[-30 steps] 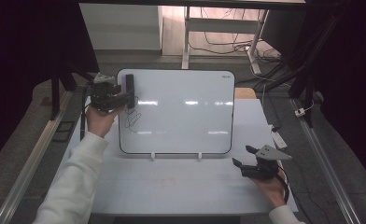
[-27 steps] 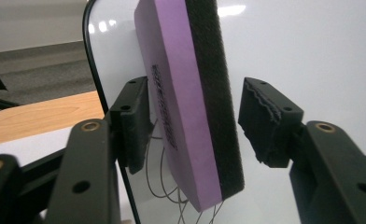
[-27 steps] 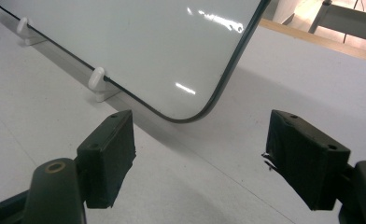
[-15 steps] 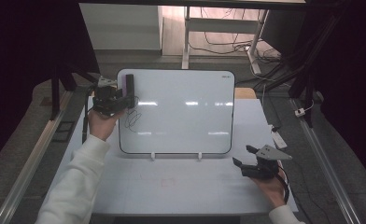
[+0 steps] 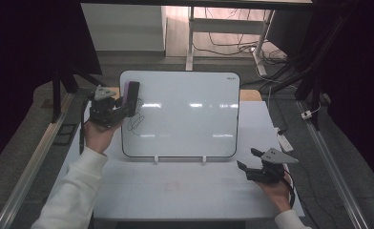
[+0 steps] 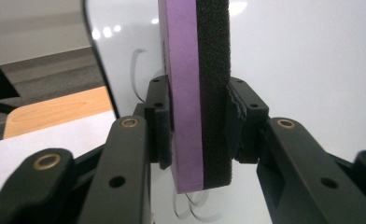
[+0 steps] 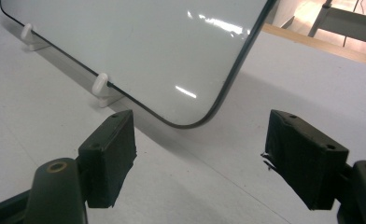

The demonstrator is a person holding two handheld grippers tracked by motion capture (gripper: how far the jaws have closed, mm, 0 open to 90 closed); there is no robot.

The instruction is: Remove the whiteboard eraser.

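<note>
The eraser, purple-backed with black foam, is clamped upright between the jaws of the left gripper, which have just closed on it at the whiteboard's upper-left edge. The scribble beside it is not yet wiped. The right gripper rests wide, empty, on the table. No containers are seen.

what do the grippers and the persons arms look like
Both grippers, left gripper and right gripper, are black two-jaw tools with square pads, brass-coloured pivot pins, a grey three-cornered plate on top and a trailing black cable. The person wears white long sleeves.
</note>
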